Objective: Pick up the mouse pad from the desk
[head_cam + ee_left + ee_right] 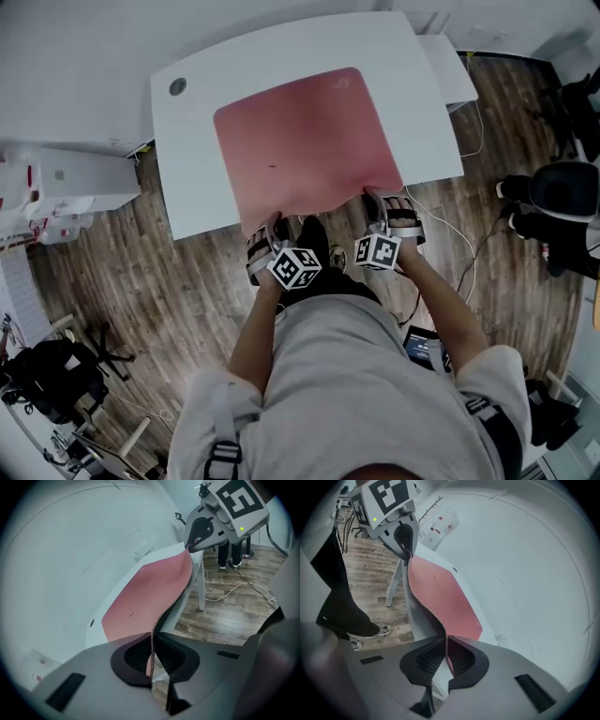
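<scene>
A large red mouse pad (pixel 305 141) covers most of the white desk (pixel 187 187). My left gripper (pixel 266 234) is shut on the pad's near left corner. My right gripper (pixel 384 208) is shut on its near right corner. In the left gripper view the pad's stitched edge (pixel 164 616) runs up from my jaws to the right gripper (pixel 199 538), lifted off the desk's front edge. In the right gripper view the same edge (pixel 429 609) curves from my jaws to the left gripper (pixel 407 541). The far part of the pad (pixel 450 602) lies flat on the desk.
The desk has a round cable hole (pixel 177 87) at its far left corner. A white cable (pixel 450 230) trails over the wooden floor on the right. Black office chairs (pixel 562 202) stand at the right, another (pixel 56 375) at the lower left. A white cabinet (pixel 70 178) stands left.
</scene>
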`<control>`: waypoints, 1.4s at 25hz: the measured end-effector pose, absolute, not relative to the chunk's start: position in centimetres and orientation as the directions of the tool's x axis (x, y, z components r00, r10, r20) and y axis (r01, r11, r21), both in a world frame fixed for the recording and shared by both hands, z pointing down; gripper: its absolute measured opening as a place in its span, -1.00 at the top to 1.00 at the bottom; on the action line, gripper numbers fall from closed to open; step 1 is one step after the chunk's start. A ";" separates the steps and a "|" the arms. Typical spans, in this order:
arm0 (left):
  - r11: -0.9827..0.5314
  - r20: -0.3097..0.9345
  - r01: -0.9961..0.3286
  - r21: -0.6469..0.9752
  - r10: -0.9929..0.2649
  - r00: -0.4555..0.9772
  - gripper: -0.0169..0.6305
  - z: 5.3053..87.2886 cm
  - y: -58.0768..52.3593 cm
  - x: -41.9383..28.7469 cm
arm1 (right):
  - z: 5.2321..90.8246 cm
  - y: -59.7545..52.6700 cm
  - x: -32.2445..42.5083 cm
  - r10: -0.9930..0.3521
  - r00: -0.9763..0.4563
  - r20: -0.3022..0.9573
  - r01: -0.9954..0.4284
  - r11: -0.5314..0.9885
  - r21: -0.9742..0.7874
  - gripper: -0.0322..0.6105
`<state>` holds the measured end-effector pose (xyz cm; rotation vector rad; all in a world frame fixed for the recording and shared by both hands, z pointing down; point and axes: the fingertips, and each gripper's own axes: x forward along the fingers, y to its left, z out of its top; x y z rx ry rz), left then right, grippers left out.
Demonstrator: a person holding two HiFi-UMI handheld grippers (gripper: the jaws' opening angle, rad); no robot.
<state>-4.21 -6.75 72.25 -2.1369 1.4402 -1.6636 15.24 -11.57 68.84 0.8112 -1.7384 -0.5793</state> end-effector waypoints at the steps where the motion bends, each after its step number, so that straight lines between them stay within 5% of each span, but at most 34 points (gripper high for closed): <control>1: -0.554 0.722 -0.624 -0.552 -0.692 -0.024 0.85 72.1 -7.0 -4.3 | 68.7 -11.8 15.1 -0.760 -0.191 0.621 -0.246 0.650 0.719 0.74; 35: -0.411 0.719 -0.865 -0.289 -0.689 0.087 0.85 69.3 -17.2 -5.3 | 64.4 -21.7 10.3 -0.736 -0.238 0.633 -0.474 0.657 0.586 0.74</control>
